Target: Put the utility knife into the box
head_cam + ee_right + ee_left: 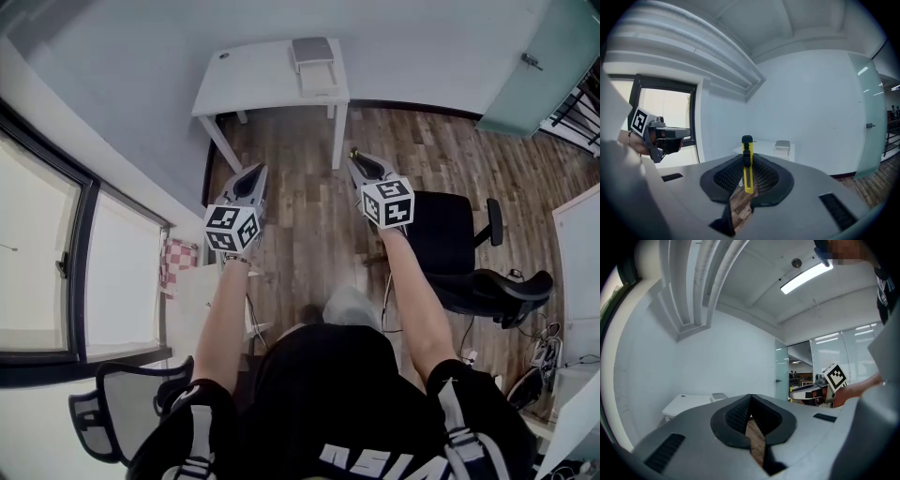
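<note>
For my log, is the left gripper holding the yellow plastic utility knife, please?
No, the yellow plastic utility knife stands clamped in the right gripper.

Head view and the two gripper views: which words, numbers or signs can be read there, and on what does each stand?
No text reads whole.
Black shirt: large white letters, cut off by the picture's lower edge, unreadable.
Left gripper and right gripper: cubes bear only black-and-white square patterns, no words.
Utility knife: no print to make out.
</note>
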Action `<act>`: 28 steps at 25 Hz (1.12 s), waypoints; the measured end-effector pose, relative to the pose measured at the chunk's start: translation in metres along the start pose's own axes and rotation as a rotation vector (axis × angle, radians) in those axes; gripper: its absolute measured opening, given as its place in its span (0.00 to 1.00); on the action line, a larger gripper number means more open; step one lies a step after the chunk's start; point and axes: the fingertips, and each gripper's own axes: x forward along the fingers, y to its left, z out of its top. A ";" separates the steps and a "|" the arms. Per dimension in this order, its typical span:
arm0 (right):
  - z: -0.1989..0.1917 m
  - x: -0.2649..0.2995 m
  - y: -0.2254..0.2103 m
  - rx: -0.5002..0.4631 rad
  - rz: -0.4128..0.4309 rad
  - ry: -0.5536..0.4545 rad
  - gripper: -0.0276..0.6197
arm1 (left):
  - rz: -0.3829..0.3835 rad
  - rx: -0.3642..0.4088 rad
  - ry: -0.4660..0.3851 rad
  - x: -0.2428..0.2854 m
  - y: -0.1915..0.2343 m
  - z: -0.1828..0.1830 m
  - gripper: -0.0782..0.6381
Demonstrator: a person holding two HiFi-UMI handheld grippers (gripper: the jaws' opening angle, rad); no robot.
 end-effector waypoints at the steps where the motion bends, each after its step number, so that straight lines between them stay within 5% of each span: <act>1: 0.000 0.003 -0.002 0.002 -0.002 0.001 0.16 | -0.002 -0.001 0.000 0.003 0.002 0.000 0.14; 28: 0.027 0.151 -0.093 -0.018 0.021 0.023 0.16 | 0.005 -0.035 0.019 0.146 0.092 0.000 0.14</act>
